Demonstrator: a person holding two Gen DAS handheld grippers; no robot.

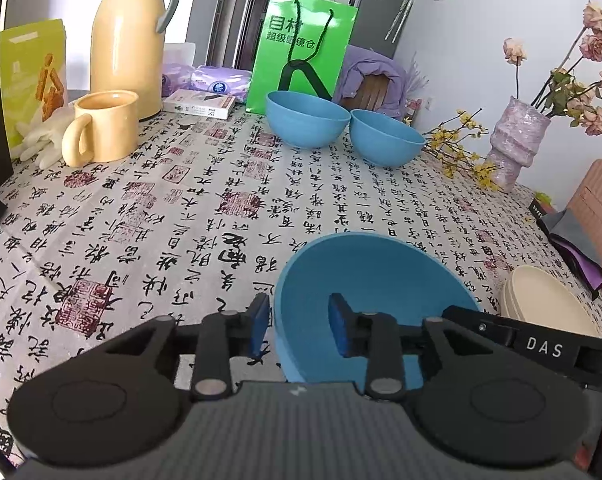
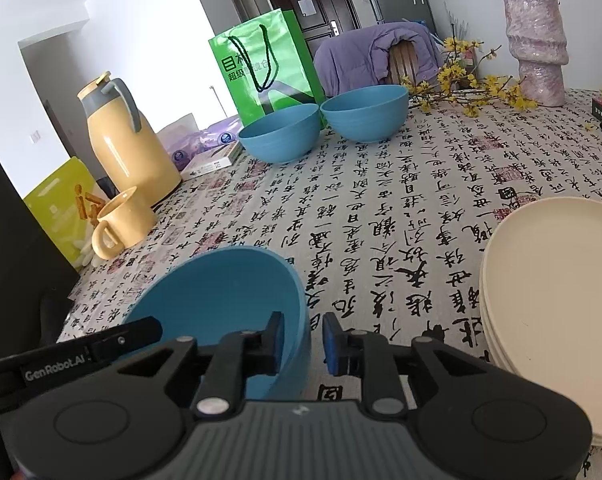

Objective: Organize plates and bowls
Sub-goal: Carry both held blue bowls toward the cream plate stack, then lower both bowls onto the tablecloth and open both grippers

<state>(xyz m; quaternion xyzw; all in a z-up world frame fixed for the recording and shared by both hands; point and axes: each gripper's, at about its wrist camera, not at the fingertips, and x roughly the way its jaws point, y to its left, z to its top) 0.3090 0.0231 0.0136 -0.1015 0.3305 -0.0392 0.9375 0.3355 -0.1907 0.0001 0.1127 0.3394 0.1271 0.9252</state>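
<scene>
A calligraphy-print cloth (image 1: 205, 216) covers the desk; a dark door (image 2: 313, 12) stands behind. Three blue bowls: two far (image 1: 306, 124) (image 1: 387, 142), one near (image 1: 365, 300). Left claw (image 1: 299, 330) and right claw (image 2: 301, 344) each straddle the near bowl's rim, narrowly parted.

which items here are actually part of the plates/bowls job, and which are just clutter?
Job items:
- near blue bowl, both grippers straddling its rim: left gripper, right gripper
- two far blue bowls
- stack of cream plates

Clutter:
- yellow thermos
- yellow mug
- green paper bag
- pink vase with dried flowers
- tissue packs
</scene>
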